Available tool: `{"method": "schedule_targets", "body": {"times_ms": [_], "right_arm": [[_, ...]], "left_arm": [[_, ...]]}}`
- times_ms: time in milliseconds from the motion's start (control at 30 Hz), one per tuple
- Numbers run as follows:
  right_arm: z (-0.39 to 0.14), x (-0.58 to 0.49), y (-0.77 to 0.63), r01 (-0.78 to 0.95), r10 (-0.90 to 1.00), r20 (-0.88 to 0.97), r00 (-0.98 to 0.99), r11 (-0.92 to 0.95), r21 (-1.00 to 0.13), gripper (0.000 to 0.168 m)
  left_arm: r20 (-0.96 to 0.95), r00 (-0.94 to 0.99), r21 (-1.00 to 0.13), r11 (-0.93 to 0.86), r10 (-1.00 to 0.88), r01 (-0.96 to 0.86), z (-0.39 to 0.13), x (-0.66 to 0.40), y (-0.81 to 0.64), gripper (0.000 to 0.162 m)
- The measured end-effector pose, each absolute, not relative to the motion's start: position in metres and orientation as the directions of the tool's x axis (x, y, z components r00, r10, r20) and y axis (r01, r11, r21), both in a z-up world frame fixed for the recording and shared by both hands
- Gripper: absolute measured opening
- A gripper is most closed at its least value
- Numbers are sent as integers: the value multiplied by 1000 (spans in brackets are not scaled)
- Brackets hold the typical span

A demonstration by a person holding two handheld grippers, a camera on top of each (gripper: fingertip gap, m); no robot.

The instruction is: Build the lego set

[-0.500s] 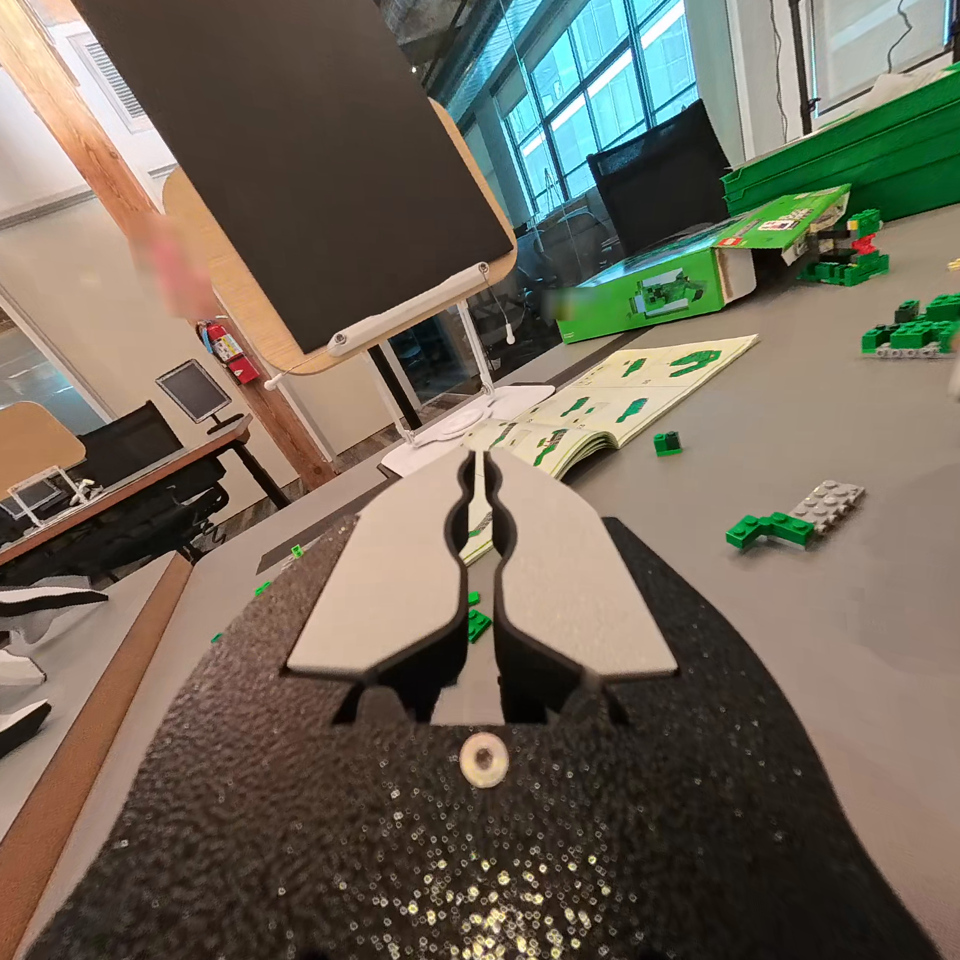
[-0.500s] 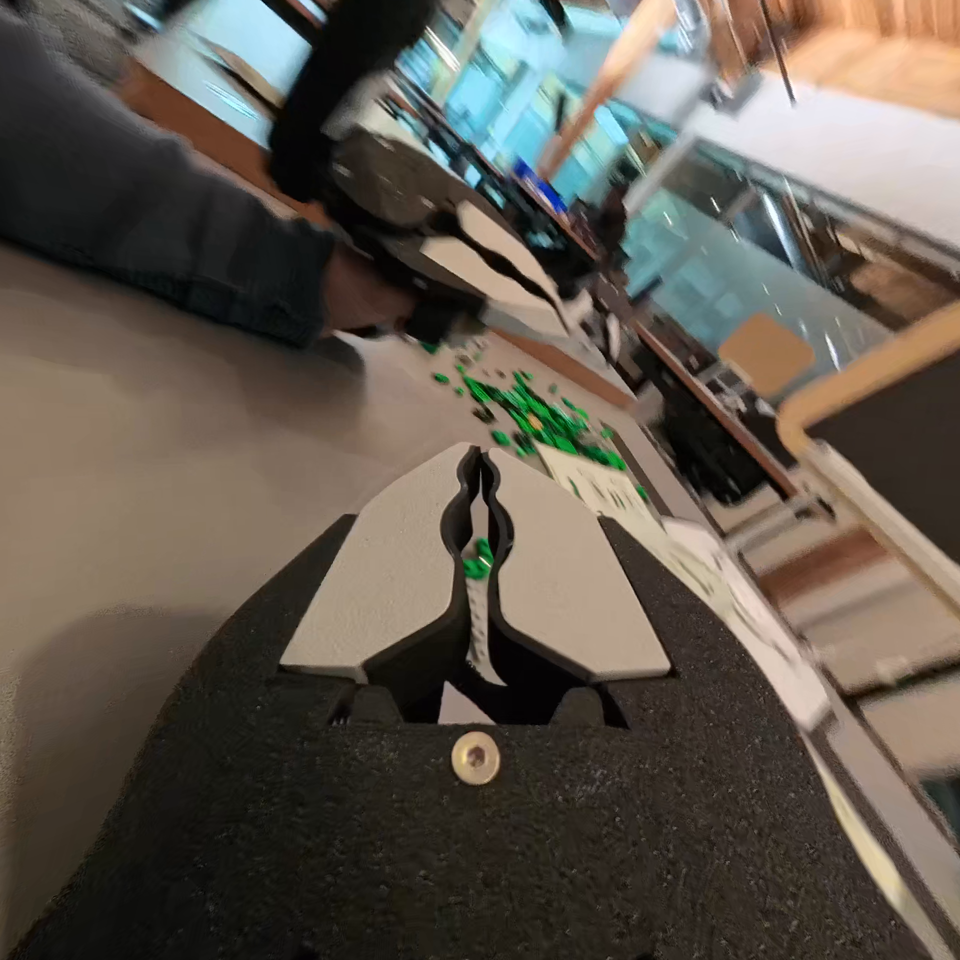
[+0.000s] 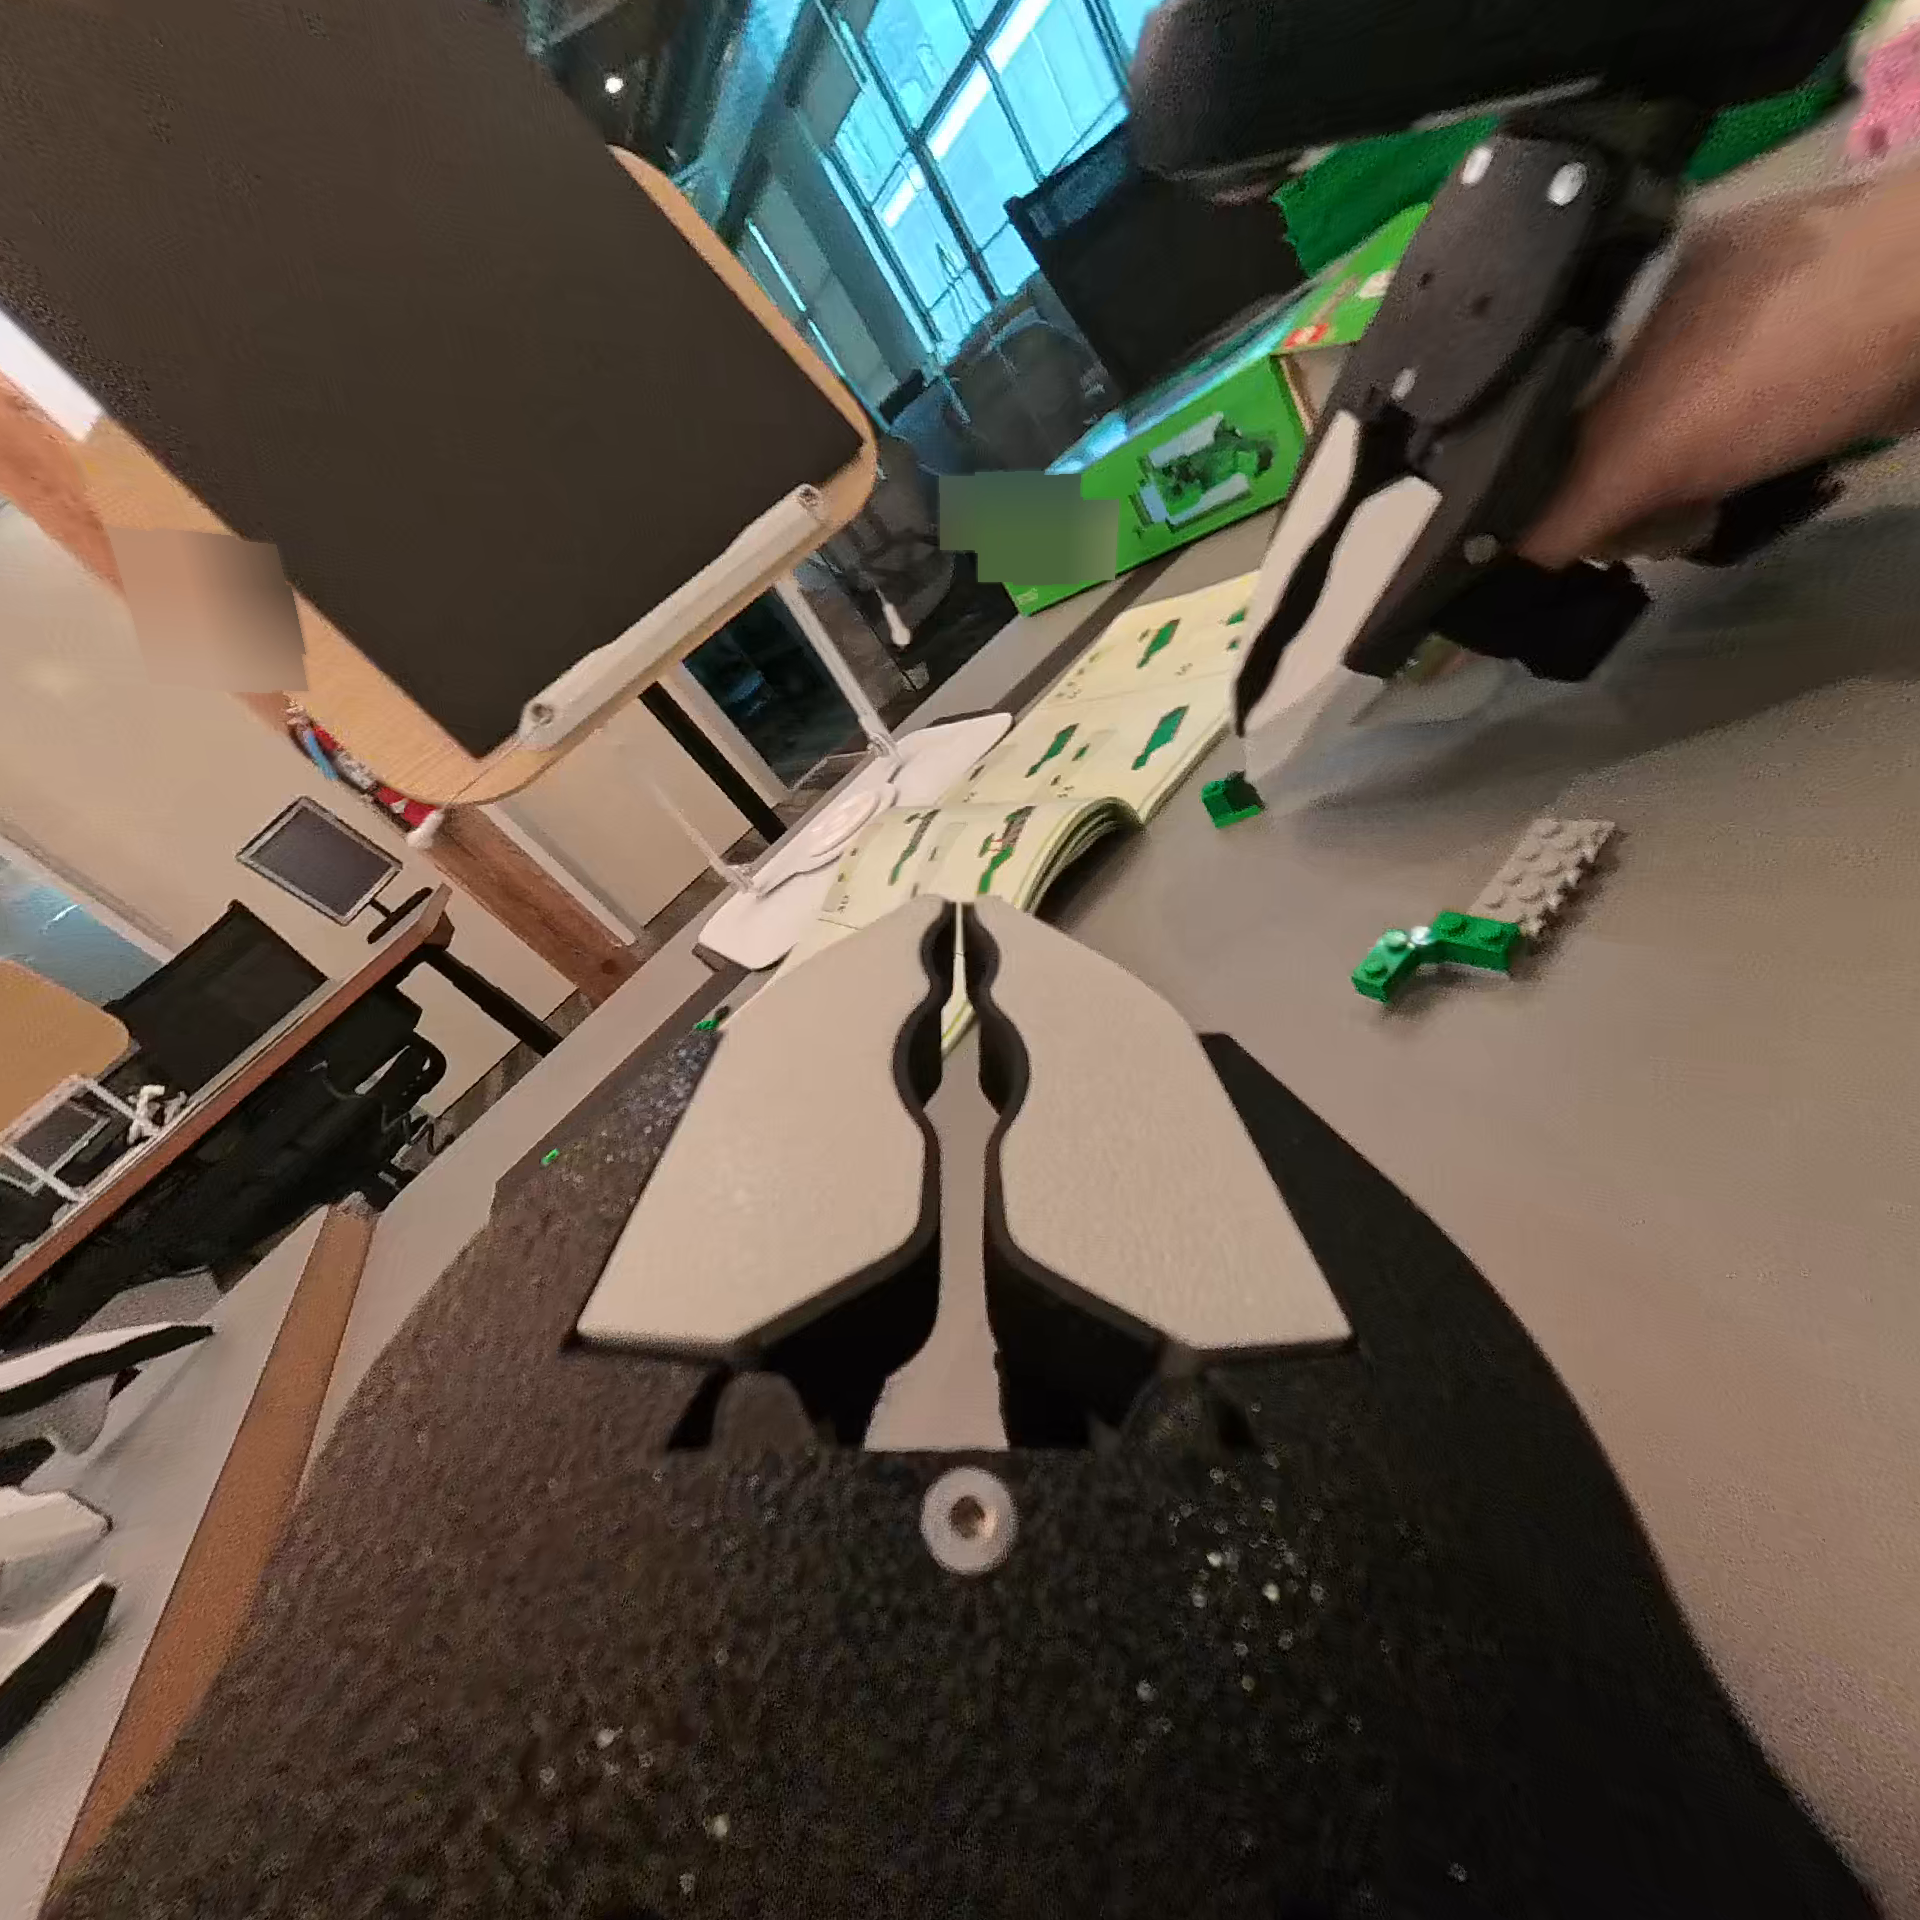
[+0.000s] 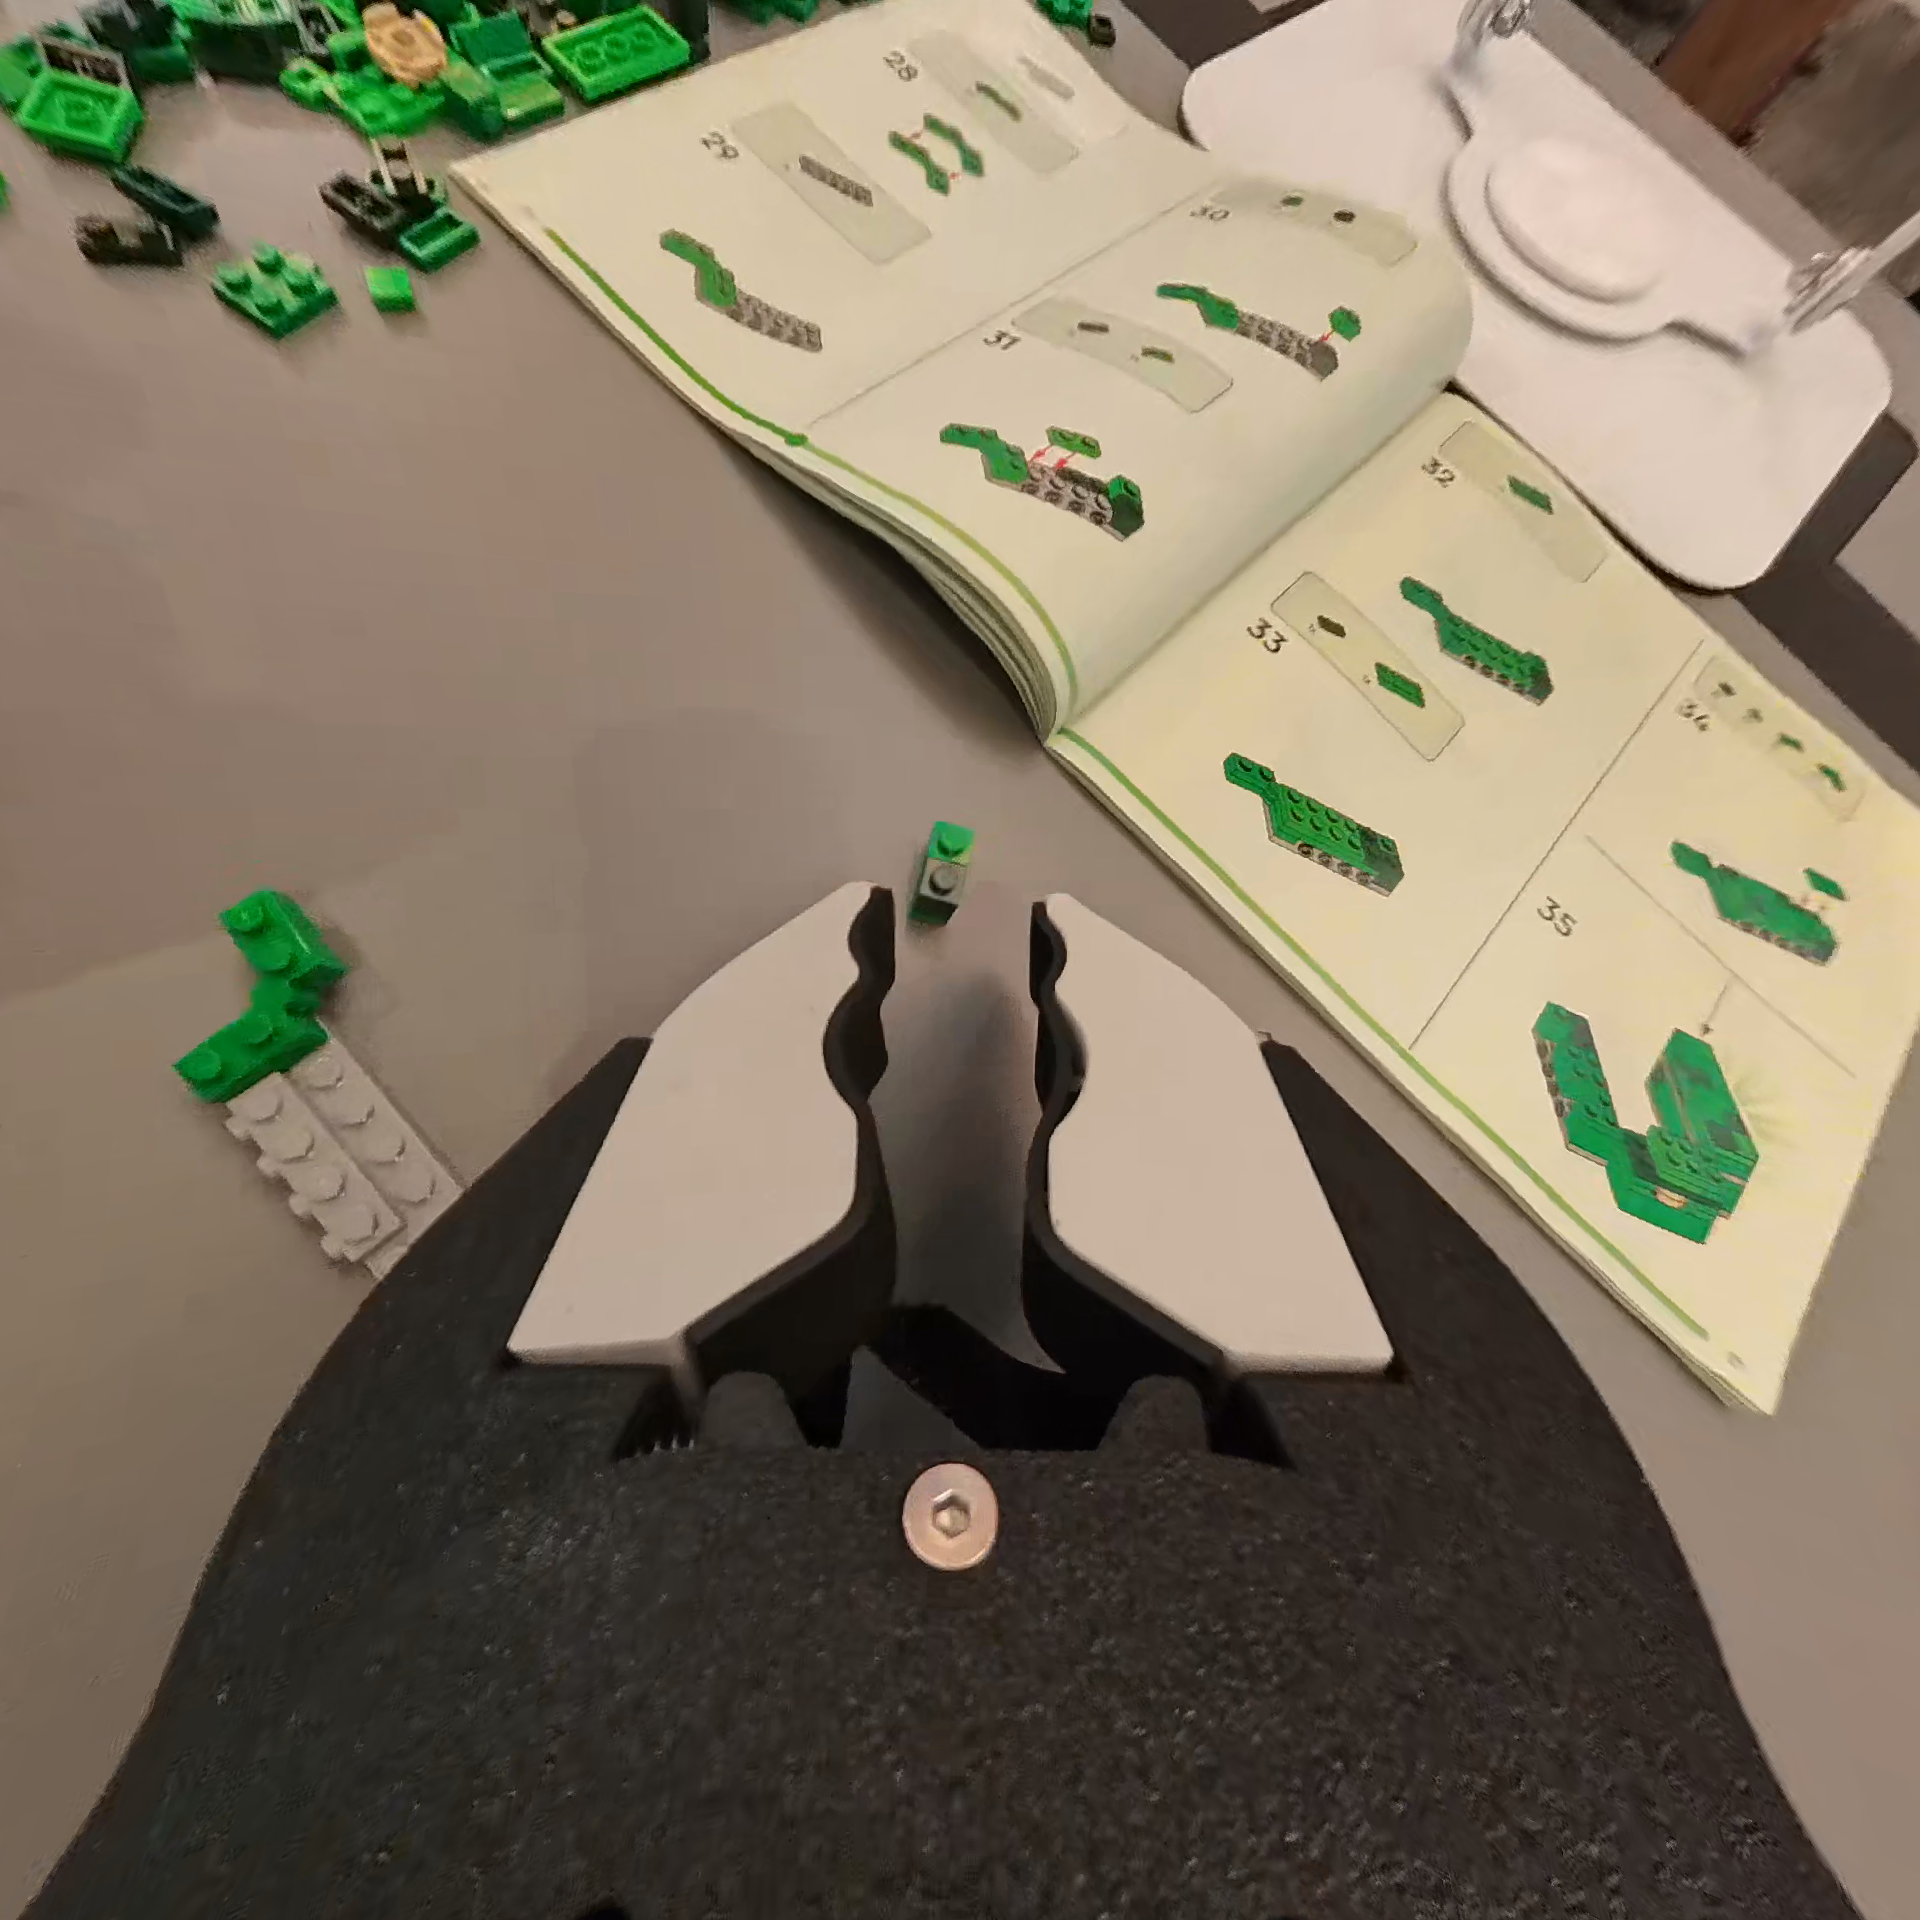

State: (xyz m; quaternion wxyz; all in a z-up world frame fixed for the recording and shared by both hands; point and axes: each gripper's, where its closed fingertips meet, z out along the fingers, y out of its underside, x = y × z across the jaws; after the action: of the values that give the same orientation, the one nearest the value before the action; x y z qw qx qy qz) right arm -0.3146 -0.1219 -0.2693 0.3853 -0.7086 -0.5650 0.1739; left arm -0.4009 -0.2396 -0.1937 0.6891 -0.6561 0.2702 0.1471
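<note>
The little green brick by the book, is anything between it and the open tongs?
Nothing visible is in the way. The little green brick sits alone on bare grey table, just past the tips of the right tongs, which are open. The instruction book lies off to the right and the green-and-grey piece off to the left.
</note>
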Motion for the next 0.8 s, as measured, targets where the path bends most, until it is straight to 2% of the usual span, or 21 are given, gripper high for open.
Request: {"method": "schedule_targets", "body": {"times_ms": [233,367,500,567,667,733,800], "right_arm": [[-279,-325,-118,649,953,77,292,-139,-748,19],[-279,-328,-114,650,955,86,282,-124,-750,8],[-271,-332,-115,607,963,90,255,-87,-790,8],[-254,-341,-126,516,979,91,181,-16,-857,8],[-217,-352,-158,259,998,68,-8,68,-964,8],[-197,-352,-180,88,989,60,-138,72,-994,8],[-185,-350,-189,-13,978,37,-207,35,-999,8]], "left_arm": [[-622,751,-779,75,-224,-623,-207,-388,-234,0],[-615,751,-783,73,-240,-618,-208,-386,-233,2],[-605,757,-790,68,-246,-609,-209,-385,-225,7],[-578,768,-810,79,-276,-581,-209,-378,-218,8],[-463,807,-882,97,-366,-462,-207,-365,-204,16],[-371,826,-926,107,-423,-361,-201,-360,-198,19],[-302,820,-953,144,-485,-266,-192,-354,-196,19]]}}
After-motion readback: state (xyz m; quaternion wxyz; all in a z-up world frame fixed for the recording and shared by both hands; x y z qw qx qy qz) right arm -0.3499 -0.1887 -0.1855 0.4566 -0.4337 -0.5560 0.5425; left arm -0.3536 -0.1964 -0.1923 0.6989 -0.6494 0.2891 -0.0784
